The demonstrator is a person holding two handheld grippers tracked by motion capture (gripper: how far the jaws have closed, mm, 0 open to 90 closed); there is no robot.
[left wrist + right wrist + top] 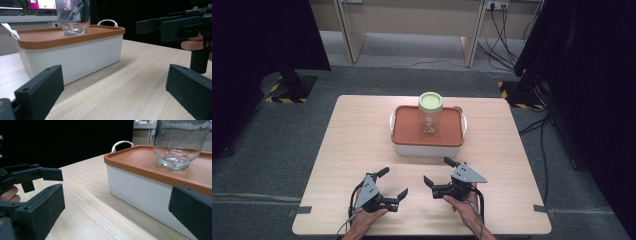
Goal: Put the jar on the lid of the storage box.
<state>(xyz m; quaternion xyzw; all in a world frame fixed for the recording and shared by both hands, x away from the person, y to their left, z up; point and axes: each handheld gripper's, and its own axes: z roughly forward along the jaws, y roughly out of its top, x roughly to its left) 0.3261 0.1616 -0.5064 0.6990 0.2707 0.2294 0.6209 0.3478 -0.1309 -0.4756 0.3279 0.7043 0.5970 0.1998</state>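
The left gripper (393, 183) has its fingers (40, 92) spread wide with nothing between them; the right gripper (437, 171) has its fingers (41, 210) parted just as wide and equally bare. Both sit low over the near part of the counter (347, 145), each held in a hand (462, 204) coming in from the bottom edge, their open ends turned toward each other and a little forward, well apart. In the left gripper view the right gripper (172, 25) shows at the upper right; in the right gripper view the left gripper (35, 176) shows at the left. Beyond both, near the counter's far middle, stands a white box (428, 147) with an orange lid (407, 127) and white side handles; a clear glass jar (430, 114) with a pale green cap (430, 101) stands upright on the lid.
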